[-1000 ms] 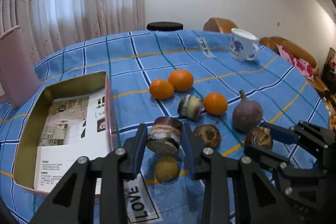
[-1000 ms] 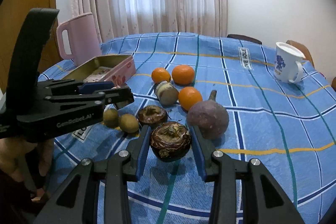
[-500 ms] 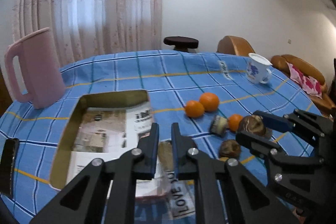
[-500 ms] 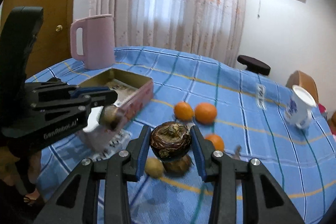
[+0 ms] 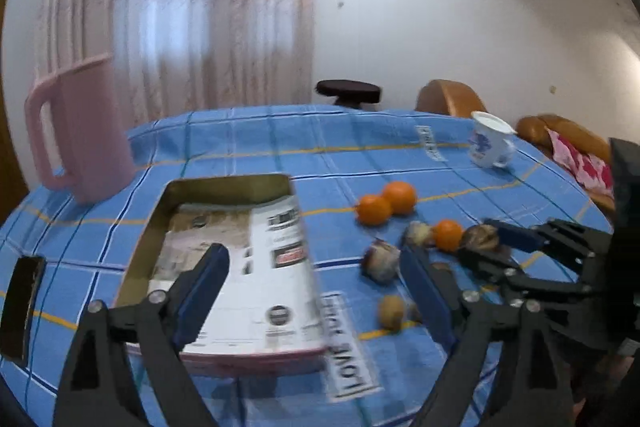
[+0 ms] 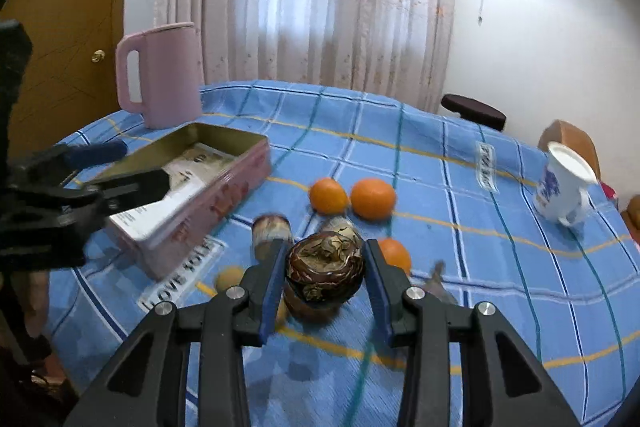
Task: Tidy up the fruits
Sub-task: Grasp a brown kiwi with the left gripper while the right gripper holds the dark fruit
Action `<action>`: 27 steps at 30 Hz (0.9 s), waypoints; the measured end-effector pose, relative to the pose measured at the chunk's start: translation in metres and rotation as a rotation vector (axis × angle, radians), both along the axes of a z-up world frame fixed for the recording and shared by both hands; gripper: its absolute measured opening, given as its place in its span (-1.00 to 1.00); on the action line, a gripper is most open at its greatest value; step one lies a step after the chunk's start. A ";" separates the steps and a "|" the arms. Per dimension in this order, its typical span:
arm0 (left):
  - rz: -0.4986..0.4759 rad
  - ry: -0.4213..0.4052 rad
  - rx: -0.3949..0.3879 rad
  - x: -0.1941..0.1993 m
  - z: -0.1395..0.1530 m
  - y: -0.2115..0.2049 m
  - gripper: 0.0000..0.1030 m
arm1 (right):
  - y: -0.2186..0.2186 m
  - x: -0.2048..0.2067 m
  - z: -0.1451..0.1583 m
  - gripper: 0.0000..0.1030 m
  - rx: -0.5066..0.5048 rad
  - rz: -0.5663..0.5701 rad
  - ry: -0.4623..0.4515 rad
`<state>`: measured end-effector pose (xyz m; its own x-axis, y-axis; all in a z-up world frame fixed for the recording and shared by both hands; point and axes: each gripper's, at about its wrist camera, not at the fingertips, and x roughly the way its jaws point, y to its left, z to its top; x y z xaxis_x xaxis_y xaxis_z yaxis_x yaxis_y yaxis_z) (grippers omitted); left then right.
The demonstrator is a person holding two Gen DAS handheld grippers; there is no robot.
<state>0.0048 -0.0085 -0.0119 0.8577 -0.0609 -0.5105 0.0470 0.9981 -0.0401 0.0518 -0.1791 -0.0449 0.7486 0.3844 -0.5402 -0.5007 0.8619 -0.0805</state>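
The brown mangosteen point(image 6: 325, 269) is sitting pinched between the two fingers of the right gripper point(image 6: 325, 277), held clear above the blue checked tablecloth point(image 6: 460, 187), to the right of the pink tin box point(image 6: 224, 183) and not yet over it. To do this step well, the fruit is best carried leftward until it is hanging over the box's paper-lined floor point(image 5: 240, 267), lowered close to the lining, and only then released, so it is not rolling off or knocking the rim. The grip looks to be bearing on the fruit's sides, so tilting seems risky.

The left gripper point(image 5: 312, 291) is hovering over the box's near right corner with its jaws spread wide and nothing between them; moving it aside would be freeing the drop zone.

Right of the box, three oranges point(image 5: 386, 203), another mangosteen point(image 5: 382, 261) and a small yellowish fruit point(image 5: 392, 311) are lying loose on the cloth. Behind the box a pink jug point(image 6: 164, 75) is standing; well to its right, a white mug point(image 6: 564, 187).
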 end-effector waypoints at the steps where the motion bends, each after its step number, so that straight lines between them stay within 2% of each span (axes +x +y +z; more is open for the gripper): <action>1: -0.019 0.004 0.000 0.000 0.000 -0.006 0.74 | -0.004 -0.001 -0.001 -0.22 0.000 -0.010 0.002; 5: -0.101 0.056 0.018 0.006 -0.013 -0.038 0.69 | -0.026 -0.006 -0.007 -0.22 0.008 -0.049 0.012; 8: -0.142 0.111 0.046 0.014 -0.027 -0.059 0.54 | -0.040 -0.009 -0.008 -0.22 0.023 -0.068 0.012; 10: -0.144 0.154 0.063 0.022 -0.037 -0.065 0.30 | -0.048 -0.010 -0.009 -0.22 0.033 -0.081 0.013; 11: -0.147 0.182 0.062 0.025 -0.042 -0.066 0.07 | -0.051 -0.011 -0.009 -0.22 0.039 -0.084 0.013; 12: -0.145 0.208 0.055 0.029 -0.046 -0.065 0.00 | -0.054 -0.011 -0.009 -0.22 0.048 -0.088 0.015; 13: -0.123 0.190 0.072 0.027 -0.046 -0.065 0.00 | -0.056 -0.012 -0.009 -0.22 0.053 -0.088 0.016; 17: -0.112 0.190 0.051 0.026 -0.045 -0.061 -0.06 | -0.056 -0.013 -0.011 -0.22 0.068 -0.073 0.019; 18: -0.123 0.194 0.055 0.025 -0.046 -0.063 0.03 | -0.055 -0.013 -0.012 -0.21 0.068 -0.069 0.019; 20: -0.111 0.191 0.055 0.025 -0.046 -0.063 0.00 | -0.054 -0.013 -0.014 -0.21 0.070 -0.064 0.025; 22: -0.141 0.183 0.022 0.024 -0.043 -0.063 0.00 | -0.055 -0.014 -0.014 -0.22 0.072 -0.065 0.022; 25: -0.171 0.157 0.042 0.019 -0.037 -0.075 0.00 | -0.060 -0.014 -0.014 -0.22 0.077 -0.075 0.022; 27: -0.189 0.182 0.052 0.023 -0.042 -0.083 0.00 | -0.063 -0.013 -0.013 -0.21 0.079 -0.084 0.021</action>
